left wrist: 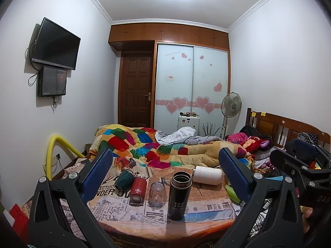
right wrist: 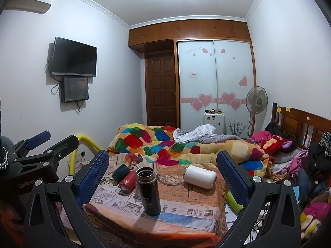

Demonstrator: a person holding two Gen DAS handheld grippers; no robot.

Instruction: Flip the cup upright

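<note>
A small table (left wrist: 206,210) with a newspaper-print cloth holds several cups. A black flask (left wrist: 179,195) stands upright and open, also in the right wrist view (right wrist: 148,190). A white cup (left wrist: 207,175) (right wrist: 199,176), a red cup (left wrist: 138,190) (right wrist: 127,183) and a dark green cup (left wrist: 124,180) (right wrist: 120,172) lie on their sides. A clear glass (left wrist: 157,194) stands mouth down in the left wrist view. My left gripper (left wrist: 165,169) is open and empty, held back from the table. My right gripper (right wrist: 163,168) is open and empty too.
A glass ashtray (right wrist: 171,179) sits behind the flask. A bed with a colourful quilt (left wrist: 165,148) lies beyond the table. A yellow tube (left wrist: 54,153) rises at the left. Clutter and cables (right wrist: 310,186) fill the right side.
</note>
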